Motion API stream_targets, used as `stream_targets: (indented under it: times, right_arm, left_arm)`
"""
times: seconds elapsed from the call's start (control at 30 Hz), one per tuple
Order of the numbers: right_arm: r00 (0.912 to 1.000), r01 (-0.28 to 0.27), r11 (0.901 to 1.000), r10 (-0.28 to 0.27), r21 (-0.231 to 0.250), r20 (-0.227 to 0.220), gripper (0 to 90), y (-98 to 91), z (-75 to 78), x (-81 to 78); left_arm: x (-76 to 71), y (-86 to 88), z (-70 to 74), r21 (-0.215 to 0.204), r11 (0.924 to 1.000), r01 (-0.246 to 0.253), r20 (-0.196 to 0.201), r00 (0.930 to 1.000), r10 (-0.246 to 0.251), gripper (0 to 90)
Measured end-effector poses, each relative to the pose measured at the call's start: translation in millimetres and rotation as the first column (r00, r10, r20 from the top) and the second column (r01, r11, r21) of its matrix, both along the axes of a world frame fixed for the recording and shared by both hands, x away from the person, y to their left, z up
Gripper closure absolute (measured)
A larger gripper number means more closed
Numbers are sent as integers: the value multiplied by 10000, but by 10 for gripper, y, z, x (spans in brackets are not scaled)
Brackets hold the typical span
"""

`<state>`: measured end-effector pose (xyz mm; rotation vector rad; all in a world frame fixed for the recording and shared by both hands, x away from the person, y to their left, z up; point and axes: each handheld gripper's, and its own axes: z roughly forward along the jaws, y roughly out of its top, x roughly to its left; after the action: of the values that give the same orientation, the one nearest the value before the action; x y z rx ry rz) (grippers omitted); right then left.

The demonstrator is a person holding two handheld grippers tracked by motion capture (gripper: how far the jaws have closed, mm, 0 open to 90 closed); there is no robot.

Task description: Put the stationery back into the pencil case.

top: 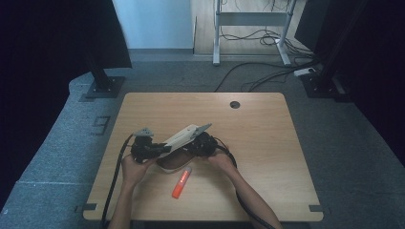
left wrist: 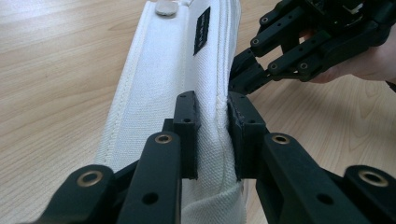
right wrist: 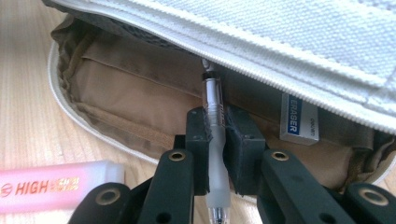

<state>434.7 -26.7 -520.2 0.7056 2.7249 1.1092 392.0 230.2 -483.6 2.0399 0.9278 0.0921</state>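
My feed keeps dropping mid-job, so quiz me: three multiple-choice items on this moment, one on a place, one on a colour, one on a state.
1. Where does the highlighter lie?
A. inside the pencil case
B. on the table, on the person's side of the case
C. on the floor

2. What colour is the lining of the pencil case?
A. tan
B. blue
C. black

3. What is the right gripper doing?
A. hanging open
B. shut on the eraser
C. shut on a pen

Key: 1 B, the high view shows it on the wood nearer the person than the case. 2 A, the right gripper view shows tan fabric inside. 3 C, its jaws clamp the pen; the eraser lies loose inside.
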Motion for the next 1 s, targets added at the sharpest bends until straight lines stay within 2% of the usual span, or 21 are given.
stream_targets:
  times: [0.23, 0.5, 0.7, 1.0]
  right_arm:
    - [10000, 31, 10000, -31, -50, -20, 776, 23, -35, 57]
    - [9994, 90, 9996, -82, -256, 347, 755, 35, -11, 92]
    - [9978, 421, 9982, -398, -426, 537, 691, 8, -5, 142]
    - [9945, 814, 9960, -788, -359, 691, 584, -78, 3, 181]
  left_arm:
    - [2, 5, -2, 10, 10000, -32, -21, 10000, 32, 753]
    - [5, 13, -5, -27, 10000, -16, -51, 10000, 16, 753]
    - [7, 18, -6, -81, 10000, -1, -85, 10000, 0, 753]
    - [11, 27, -11, -136, 9999, 2, -132, 9999, -4, 752]
